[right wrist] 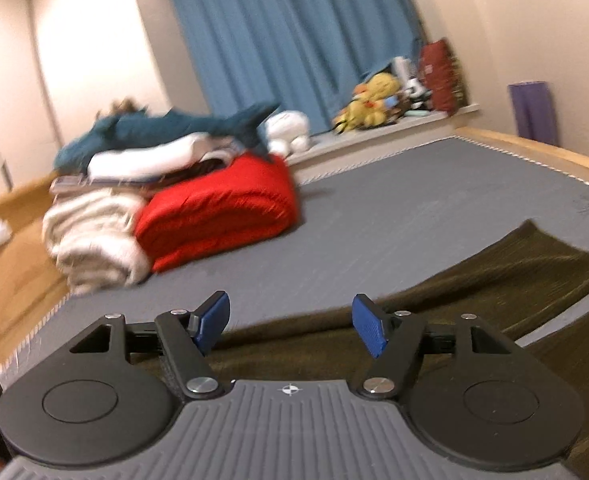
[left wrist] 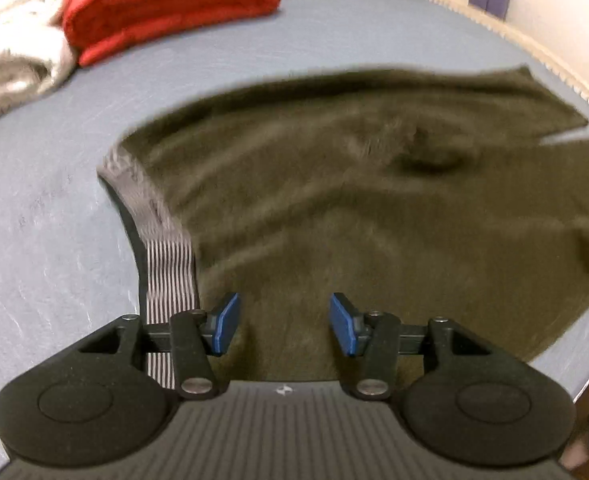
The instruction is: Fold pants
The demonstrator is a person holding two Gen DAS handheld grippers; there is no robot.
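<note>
A grey mattress is carrying the olive-green pants, which are lying spread flat across it with the striped waistband at their left edge in the left wrist view. A folded red blanket and a cream blanket are sitting well apart from the pants, far across the mattress. The left tool is hanging over the pants near the waistband, jaws standing partly apart with nothing between the blue pads. The right tool is hovering above the pants, jaws gaping wider and gripping nothing.

Black grippers, blue-padded jaws.
</note>
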